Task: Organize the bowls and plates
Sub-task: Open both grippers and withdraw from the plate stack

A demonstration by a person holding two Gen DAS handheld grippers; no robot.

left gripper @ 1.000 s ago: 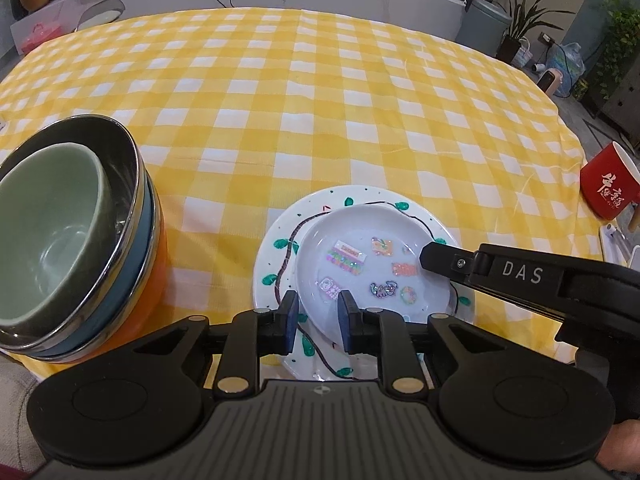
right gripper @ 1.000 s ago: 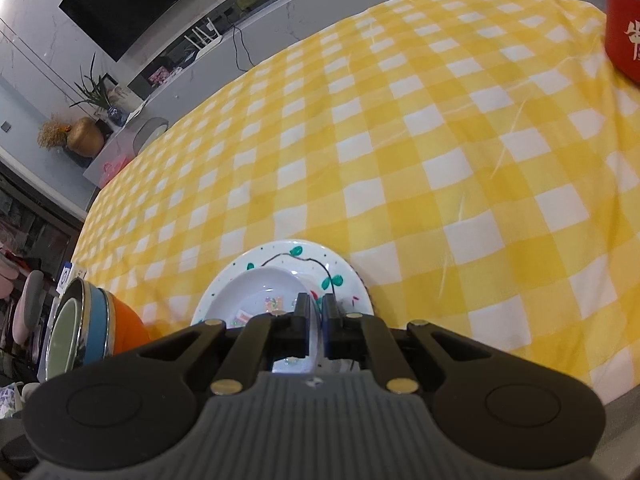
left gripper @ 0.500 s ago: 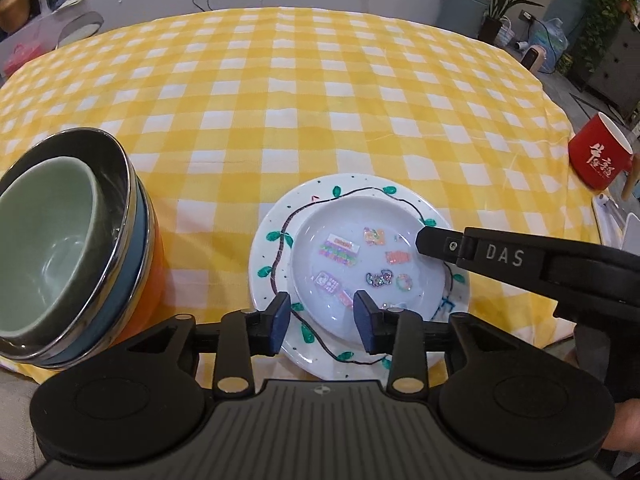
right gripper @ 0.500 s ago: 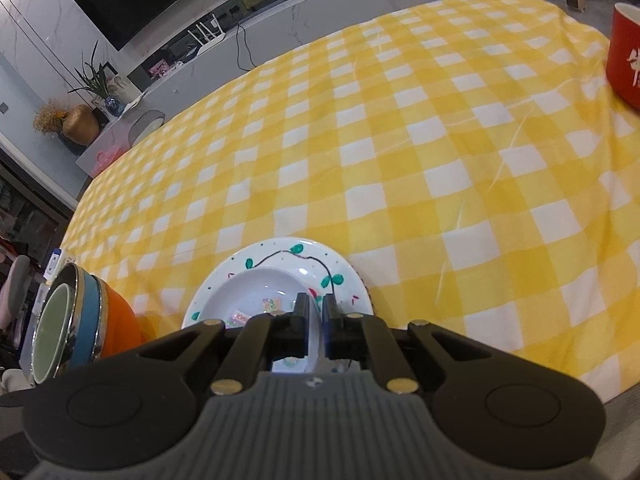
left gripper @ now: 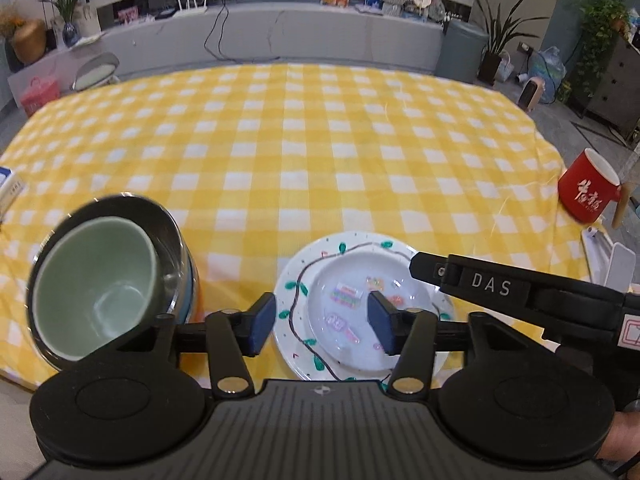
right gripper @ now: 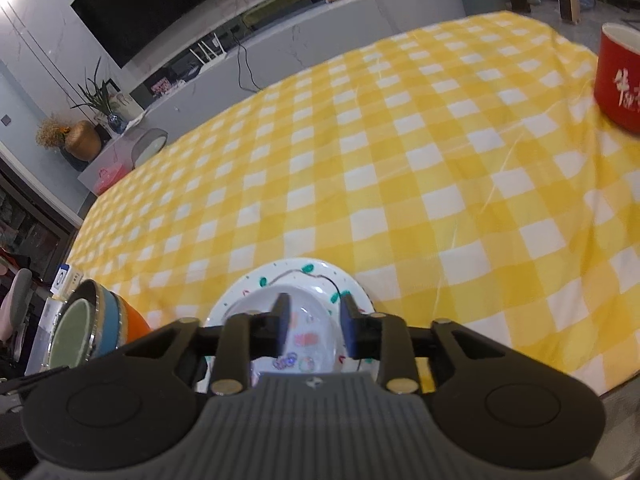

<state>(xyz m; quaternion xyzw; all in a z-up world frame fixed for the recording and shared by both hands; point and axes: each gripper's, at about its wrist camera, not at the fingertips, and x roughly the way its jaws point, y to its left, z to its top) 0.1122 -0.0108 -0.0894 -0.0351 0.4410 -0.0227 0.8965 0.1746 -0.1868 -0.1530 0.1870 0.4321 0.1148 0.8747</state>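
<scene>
The small white sticker-printed plate (left gripper: 360,312) rests nested on the larger white vine-painted plate (left gripper: 296,284), both flat on the yellow-and-white checked tablecloth (left gripper: 320,140); the stack lies directly ahead of and below both tools. Left gripper (left gripper: 322,322): jaws opening, spread wide, nothing pinched; the plates' near rim shows between them. Right gripper (right gripper: 314,326): jaws opening, straddling the small plate's rim without pressing. The nested bowls, green ceramic inside steel, blue and orange (left gripper: 108,288), stand left of the plates, nearer the left gripper; judged next target.
</scene>
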